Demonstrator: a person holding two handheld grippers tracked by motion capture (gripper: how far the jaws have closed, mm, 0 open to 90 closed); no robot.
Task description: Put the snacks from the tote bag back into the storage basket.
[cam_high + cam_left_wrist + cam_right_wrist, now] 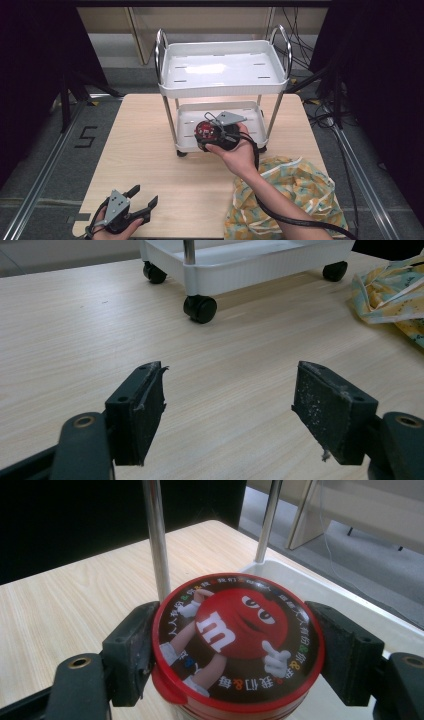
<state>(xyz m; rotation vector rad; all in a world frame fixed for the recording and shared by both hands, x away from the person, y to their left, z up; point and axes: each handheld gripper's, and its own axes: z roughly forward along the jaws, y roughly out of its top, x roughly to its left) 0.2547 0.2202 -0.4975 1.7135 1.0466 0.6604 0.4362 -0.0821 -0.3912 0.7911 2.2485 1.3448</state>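
A: Largest first: light wooden bench (150, 150), white two-tier plastic trolley with chrome posts (222, 70) standing on it. Near the trolley's right wheels, a crumpled yellow-and-teal patterned cloth (290, 195).

B: The tin?

A: Round red tin with a printed lid (239, 642), over the trolley's lower tray front edge, pinched at its rim between the right gripper (239, 650) jaws. Judged rigid, light, smooth-sided, so slippery; rim grip suits. Lid shows the red M&M's character, white "m", ringed by Chinese characters.

B: Left gripper (227, 410)?

A: Spread, holding nothing, well in front of the trolley.
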